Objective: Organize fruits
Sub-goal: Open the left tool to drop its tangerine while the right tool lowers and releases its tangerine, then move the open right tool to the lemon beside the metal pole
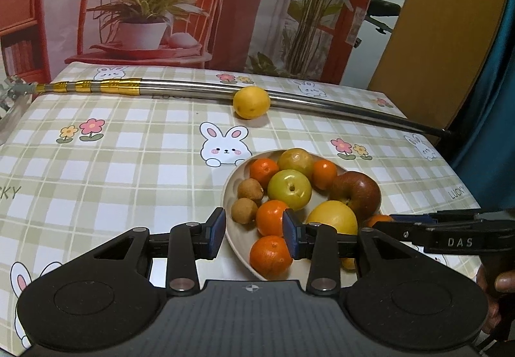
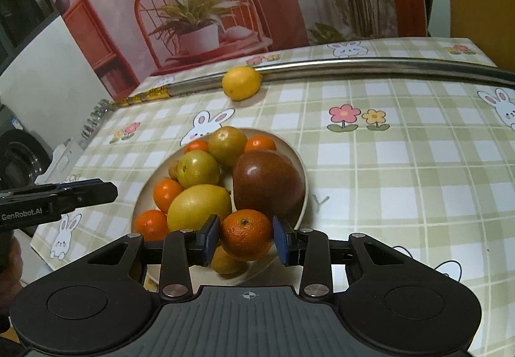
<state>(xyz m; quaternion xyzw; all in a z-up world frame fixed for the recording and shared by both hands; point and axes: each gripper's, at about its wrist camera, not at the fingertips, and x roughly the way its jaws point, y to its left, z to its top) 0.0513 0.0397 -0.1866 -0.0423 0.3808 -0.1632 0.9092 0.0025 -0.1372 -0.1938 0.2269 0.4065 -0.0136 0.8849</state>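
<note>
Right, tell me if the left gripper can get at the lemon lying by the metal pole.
Probably yes. The left gripper is open over the plate, and only bare tablecloth lies between it and the lemon touching the pole.

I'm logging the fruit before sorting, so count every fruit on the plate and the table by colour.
Orange mandarins: 5, all on the plate
Yellow fruits: 3, one loose on the tablecloth, one on the plate partly hidden
Yellow-green fruits: 2
Small brown fruits: 2
Dark red apple: 1
Total: 13
</note>
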